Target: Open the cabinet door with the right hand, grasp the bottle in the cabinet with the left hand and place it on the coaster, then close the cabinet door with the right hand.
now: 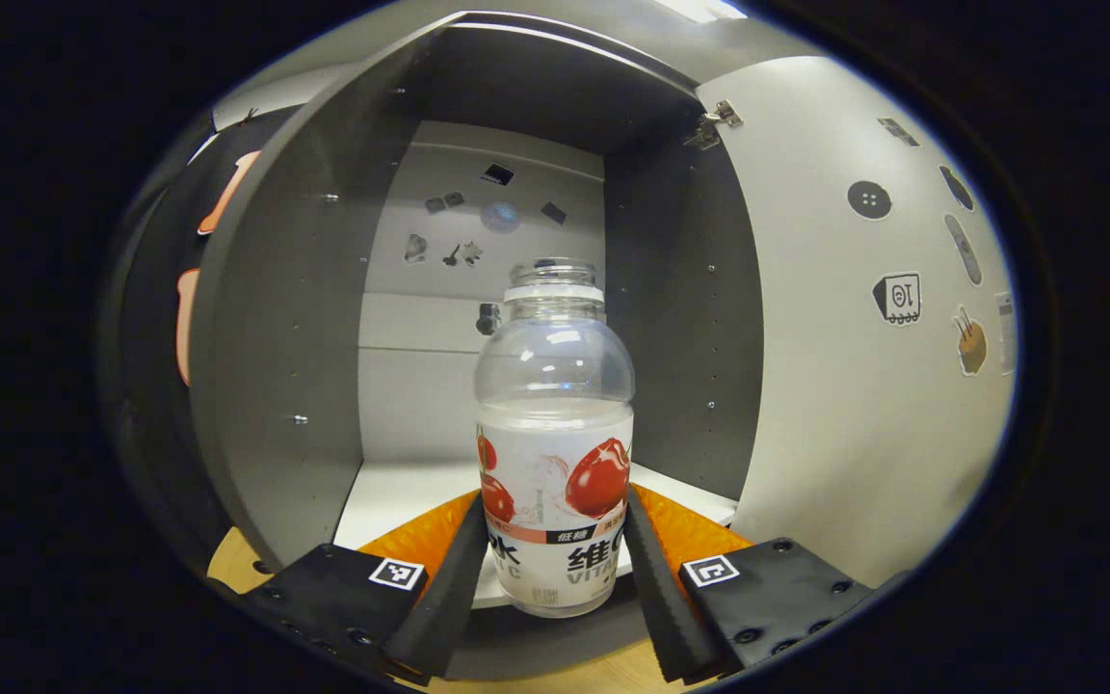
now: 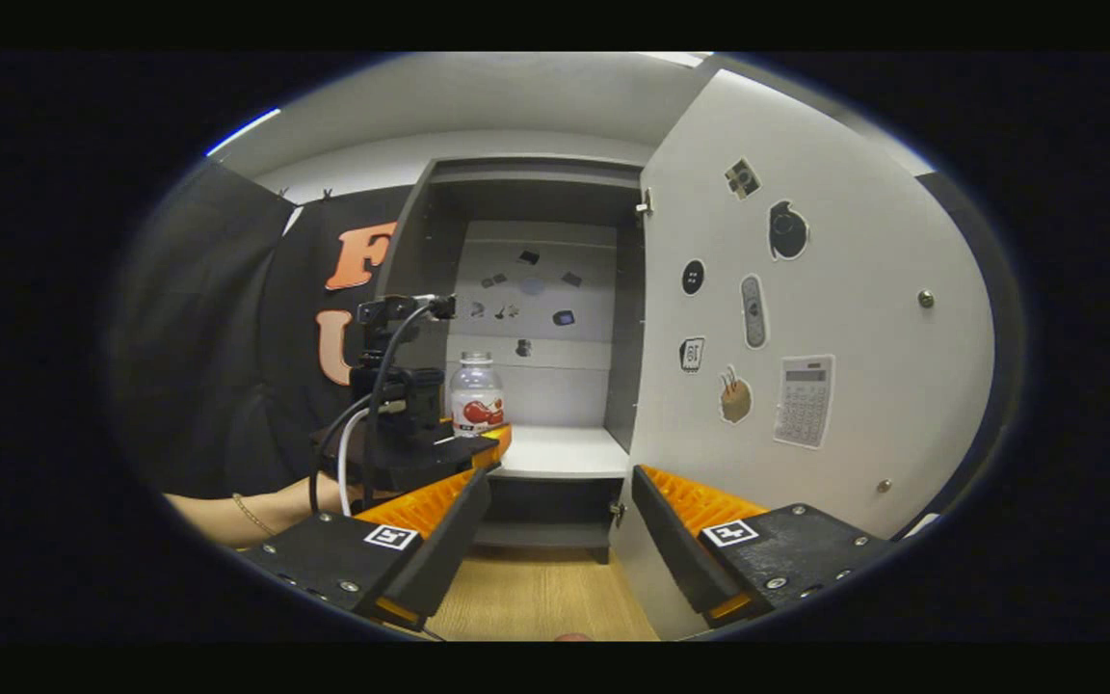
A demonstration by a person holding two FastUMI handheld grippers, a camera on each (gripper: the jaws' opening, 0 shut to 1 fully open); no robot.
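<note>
The bottle (image 1: 555, 439) stands upright at the front edge of the cabinet shelf (image 1: 391, 501), its long axis vertical, its neck uncapped. It is clear above and wrapped in a fruit-printed label below.

My left claw (image 1: 555, 569) is level with the lower half of the bottle. The bottle lies straight ahead, between my two fingers, one finger on each side of the label. The jaws are spread. A narrow gap seems to remain on each side, so I judge the claw released and not yet gripping; contact cannot be ruled out at the left finger. In the right gripper view, the left claw (image 2: 478, 445) sits at the shelf front, just beside the bottle (image 2: 476, 395).

My right claw (image 2: 555, 540) is released and holds nothing. It hangs in front of the cabinet, well apart from the bottle, with the desk (image 2: 536, 598) below it. The left claw is by far the nearer to the bottle.

The cabinet door (image 2: 806, 318) is swung fully open to the right of the bottle, its inner face carrying stickers. The hinge (image 1: 714, 123) shows at the top of the opening.

Judgement: the door step is done. The coming move is to close the left claw squarely across the vertical axis of the bottle, then lift it clear of the shelf.
</note>
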